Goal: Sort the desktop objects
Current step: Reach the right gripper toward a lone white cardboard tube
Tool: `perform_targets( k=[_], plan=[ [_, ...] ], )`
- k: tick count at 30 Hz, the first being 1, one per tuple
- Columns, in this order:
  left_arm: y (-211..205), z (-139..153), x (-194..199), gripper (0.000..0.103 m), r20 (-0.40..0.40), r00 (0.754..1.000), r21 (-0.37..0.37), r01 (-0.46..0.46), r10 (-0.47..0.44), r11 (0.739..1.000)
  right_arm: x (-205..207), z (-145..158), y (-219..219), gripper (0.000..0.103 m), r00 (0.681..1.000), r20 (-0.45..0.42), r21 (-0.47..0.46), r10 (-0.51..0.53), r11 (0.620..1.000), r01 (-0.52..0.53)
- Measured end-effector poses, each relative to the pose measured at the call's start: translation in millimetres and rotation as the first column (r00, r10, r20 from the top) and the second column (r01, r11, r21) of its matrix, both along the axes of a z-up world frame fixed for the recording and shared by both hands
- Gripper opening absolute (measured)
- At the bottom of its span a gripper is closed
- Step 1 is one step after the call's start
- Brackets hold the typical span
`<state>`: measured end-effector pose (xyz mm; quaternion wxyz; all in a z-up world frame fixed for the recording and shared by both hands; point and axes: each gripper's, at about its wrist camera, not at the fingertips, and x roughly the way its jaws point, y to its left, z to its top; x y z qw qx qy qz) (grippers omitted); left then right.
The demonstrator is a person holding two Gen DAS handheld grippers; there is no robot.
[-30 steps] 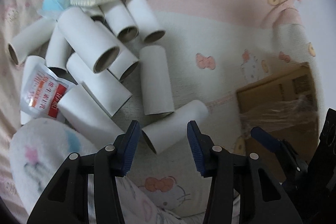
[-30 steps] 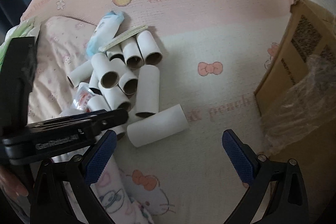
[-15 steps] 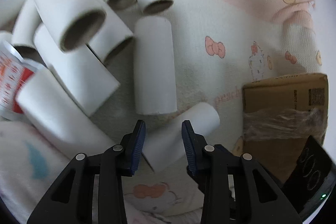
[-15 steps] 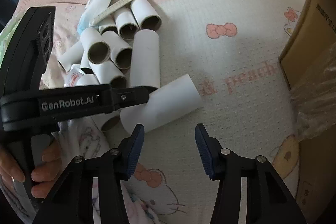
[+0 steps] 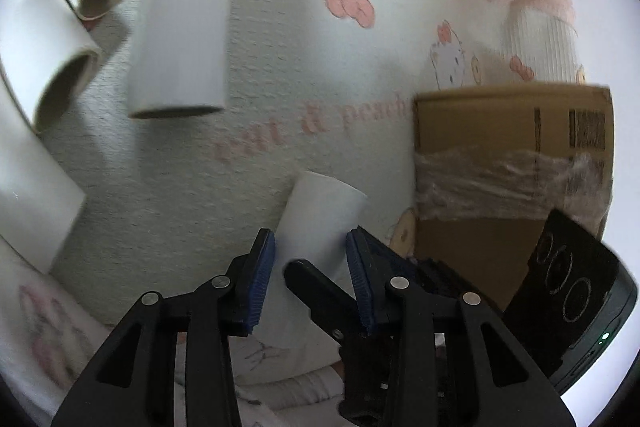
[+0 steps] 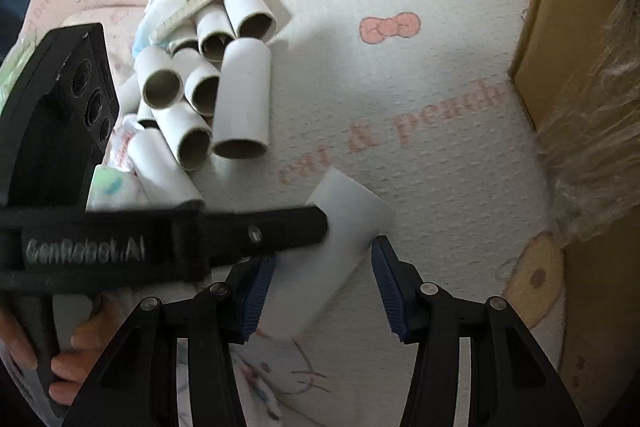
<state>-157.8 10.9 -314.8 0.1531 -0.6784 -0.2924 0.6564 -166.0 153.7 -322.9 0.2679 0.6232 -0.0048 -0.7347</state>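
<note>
White cardboard tube (image 5: 316, 227) | between left hand-held gripper (image 5: 310, 275) pads | touching

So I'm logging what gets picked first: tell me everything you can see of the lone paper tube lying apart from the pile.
The tube is a plain white cardboard roll core, uncrushed, lying on its side on the patterned blanket, slanted toward the box. It sits apart from the pile. Both grippers straddle it: the left gripper flanks its sides, its blue fingers about touching; the right gripper brackets the near end.
</note>
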Motion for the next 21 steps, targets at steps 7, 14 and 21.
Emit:
perform_targets(
  k=[7,14,21],
  plan=[
    [2,10,2,0.041,-0.032,0.999,-0.066,0.021,-0.023,0.998,1,2,-10,0.048,0.992,-0.063,0.032,0.111,0.993,-0.109],
    [-27,46,5,0.05,-0.174,0.984,-0.152,-0.058,0.031,0.987,1,28,-14,0.048,0.99,-0.101,0.015,0.095,0.995,-0.094],
    [-78,80,10,0.06,-0.364,0.919,-0.225,-0.242,0.149,0.944,3,58,-26,0.054,0.977,-0.175,0.039,0.119,0.993,-0.114]
  ],
)
